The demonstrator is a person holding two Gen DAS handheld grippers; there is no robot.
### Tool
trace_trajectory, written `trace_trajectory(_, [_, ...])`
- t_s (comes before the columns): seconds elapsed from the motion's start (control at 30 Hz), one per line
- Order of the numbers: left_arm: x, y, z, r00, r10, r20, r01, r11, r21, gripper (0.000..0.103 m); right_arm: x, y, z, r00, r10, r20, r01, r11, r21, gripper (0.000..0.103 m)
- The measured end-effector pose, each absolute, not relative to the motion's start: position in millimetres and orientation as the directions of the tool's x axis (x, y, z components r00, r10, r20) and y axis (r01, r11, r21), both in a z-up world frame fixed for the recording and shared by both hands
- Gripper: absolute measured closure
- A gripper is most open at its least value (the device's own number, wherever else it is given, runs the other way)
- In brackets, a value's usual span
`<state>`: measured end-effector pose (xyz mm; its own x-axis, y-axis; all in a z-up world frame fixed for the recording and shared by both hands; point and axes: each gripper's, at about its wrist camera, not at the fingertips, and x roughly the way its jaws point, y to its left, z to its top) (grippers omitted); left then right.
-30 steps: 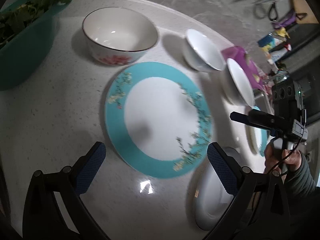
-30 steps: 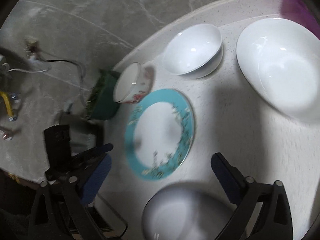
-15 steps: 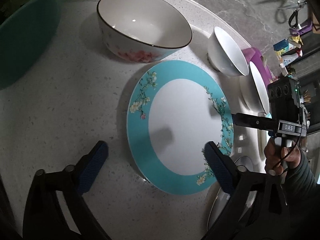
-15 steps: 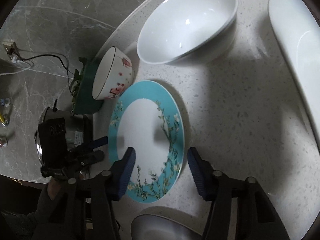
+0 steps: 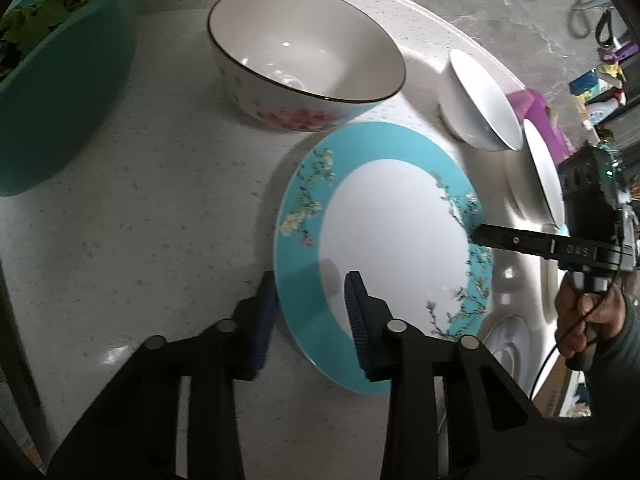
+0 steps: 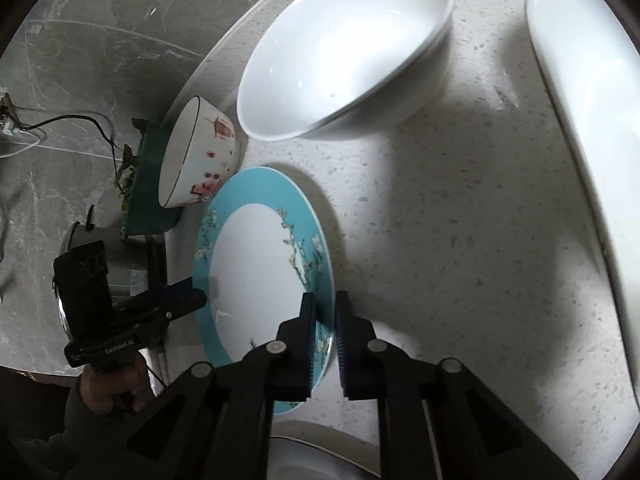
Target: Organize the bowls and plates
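A turquoise-rimmed plate with blossom pattern (image 5: 384, 232) lies on the round white table (image 5: 140, 220); it also shows in the right wrist view (image 6: 256, 264). My left gripper (image 5: 310, 292) straddles the plate's near rim, jaws narrowed around it with a gap still showing. My right gripper (image 6: 323, 312) is closed on the opposite rim; it also shows in the left wrist view (image 5: 480, 236). A pink-flowered bowl (image 5: 304, 56) touches the plate's far edge. A white bowl (image 6: 344, 48) stands beyond.
A teal planter with green leaves (image 5: 52, 80) stands at the table's left. A large white dish (image 6: 592, 152) lies at the right. Another white dish (image 6: 316, 460) sits under the right gripper. A purple object (image 5: 540, 116) and clutter lie past the table edge.
Both grippers moved in onto the plate's opposite rims and narrowed their jaws. The right gripper closed on the rim; the left went from wide open to nearly closed around it.
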<state>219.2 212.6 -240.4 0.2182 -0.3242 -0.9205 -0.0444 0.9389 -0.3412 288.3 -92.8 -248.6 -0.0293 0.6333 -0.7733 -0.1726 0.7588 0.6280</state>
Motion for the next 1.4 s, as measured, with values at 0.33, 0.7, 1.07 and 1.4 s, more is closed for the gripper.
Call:
trace_trajectory(0.33, [214,208,-236,0.231,-0.306,-0.924,-0.039,0.946,-0.323,0.078,284,-92,-242,0.025,0.588,-0.808,-0.174,0.799,0.576,0.09])
trace_trajectory(0.7, [198,204,-211,0.226,-0.339,-0.913,-0.003,0.937,-0.349,0.078,265,-108,-211,0.062,0.594,-0.802,-0.148,0.8,0.582,0.09])
trace_trajectory(1.07, [151,166,-186,0.168,-0.414,-0.895,0.111,0.909,-0.401,0.078,208,-156,-176,0.166,0.598,-0.784,-0.081,0.801,0.593,0.09])
trace_trajectory(1.4, [104,116,-187,0.103,-0.421,-0.901,0.238,0.89,-0.388,0.078,132,-212,-190,0.208,0.567,-0.797,0.044,0.809,0.587,0.09])
